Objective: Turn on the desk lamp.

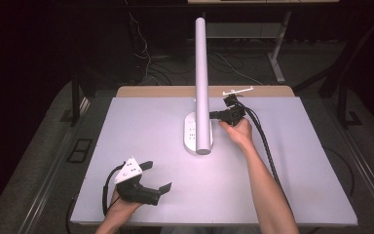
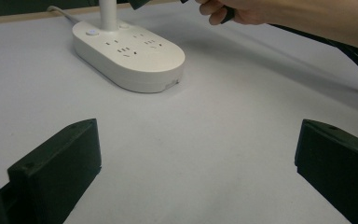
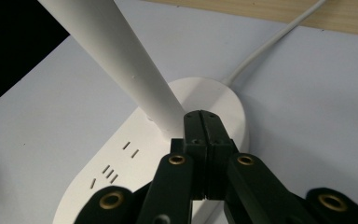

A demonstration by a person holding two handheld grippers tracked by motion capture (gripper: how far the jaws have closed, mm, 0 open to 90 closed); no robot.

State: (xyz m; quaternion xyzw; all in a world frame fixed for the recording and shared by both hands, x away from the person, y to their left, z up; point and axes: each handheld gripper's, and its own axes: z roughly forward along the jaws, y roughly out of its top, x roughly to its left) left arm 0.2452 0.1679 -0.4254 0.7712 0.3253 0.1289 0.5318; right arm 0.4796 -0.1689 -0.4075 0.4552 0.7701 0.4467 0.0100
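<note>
Though cropped — lamp post (image 3: 121,60) top

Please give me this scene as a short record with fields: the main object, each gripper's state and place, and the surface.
main object: white desk lamp whose oval base carries power sockets
lamp cord: white cable running from the base toward the far table edge
right gripper: jaws shut, nothing between them, tips at the foot of the lamp's stem, above the base
left gripper: jaws open, holding nothing, near the front left of the table, apart from the lamp
surface: pale grey table
</note>
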